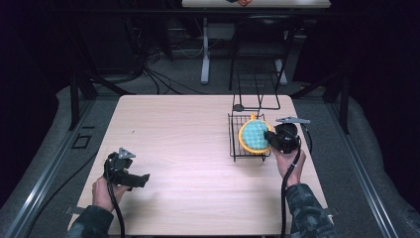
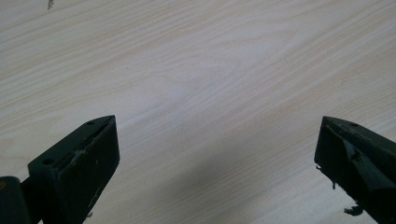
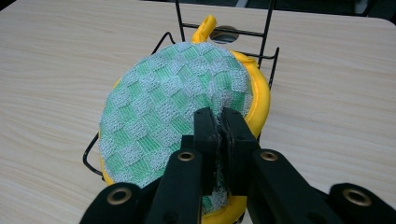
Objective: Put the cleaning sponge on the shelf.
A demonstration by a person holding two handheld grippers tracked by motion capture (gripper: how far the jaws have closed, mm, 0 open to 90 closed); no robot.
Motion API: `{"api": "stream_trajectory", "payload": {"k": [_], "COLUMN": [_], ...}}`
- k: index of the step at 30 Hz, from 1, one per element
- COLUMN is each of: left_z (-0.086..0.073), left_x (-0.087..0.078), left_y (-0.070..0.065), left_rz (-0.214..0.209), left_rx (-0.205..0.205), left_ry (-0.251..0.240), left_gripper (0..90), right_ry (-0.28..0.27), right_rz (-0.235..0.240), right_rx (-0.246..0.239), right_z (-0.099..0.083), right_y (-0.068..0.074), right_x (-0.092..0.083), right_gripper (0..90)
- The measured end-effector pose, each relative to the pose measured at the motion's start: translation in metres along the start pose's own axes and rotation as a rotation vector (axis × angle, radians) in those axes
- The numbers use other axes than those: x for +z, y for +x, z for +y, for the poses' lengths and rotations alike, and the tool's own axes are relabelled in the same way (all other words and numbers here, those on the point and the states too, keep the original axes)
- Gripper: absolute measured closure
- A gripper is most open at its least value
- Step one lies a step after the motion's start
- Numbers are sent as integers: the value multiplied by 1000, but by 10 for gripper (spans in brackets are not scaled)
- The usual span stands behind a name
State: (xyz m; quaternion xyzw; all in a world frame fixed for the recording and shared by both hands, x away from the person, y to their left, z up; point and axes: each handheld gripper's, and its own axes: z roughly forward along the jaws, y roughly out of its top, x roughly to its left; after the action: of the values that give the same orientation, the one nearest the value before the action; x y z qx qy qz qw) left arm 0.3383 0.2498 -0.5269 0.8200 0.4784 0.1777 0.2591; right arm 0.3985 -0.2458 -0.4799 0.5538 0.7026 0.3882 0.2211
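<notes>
- Right gripper view: the right tool (image 3: pixel 218 122) is clamped on the near edge of the green-and-white checked knitted cloth (image 3: pixel 173 112), which is draped over the round yellow plastic bowl (image 3: pixel 260 100).
- The bowl stands in the black wire rack (image 1: pixel 250 141) on the table (image 1: pixel 188 148).
- Handling: the cloth appears light, soft and limp; pinch an edge fold.
- The left tool (image 1: pixel 130 174) is wide and empty.
</notes>
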Motion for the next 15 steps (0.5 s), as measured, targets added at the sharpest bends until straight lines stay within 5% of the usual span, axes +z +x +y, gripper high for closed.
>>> {"api": "stream_trajectory", "payload": {"k": [15], "left_z": [0], "left_x": [0], "left_y": [0], "left_rz": [0], "left_rx": [1], "left_ry": [-2], "left_gripper": [0], "right_ry": [9], "right_rz": [3], "right_rx": [1], "right_z": [1], "right_y": [4], "right_x": [16], "right_gripper": [861]}}
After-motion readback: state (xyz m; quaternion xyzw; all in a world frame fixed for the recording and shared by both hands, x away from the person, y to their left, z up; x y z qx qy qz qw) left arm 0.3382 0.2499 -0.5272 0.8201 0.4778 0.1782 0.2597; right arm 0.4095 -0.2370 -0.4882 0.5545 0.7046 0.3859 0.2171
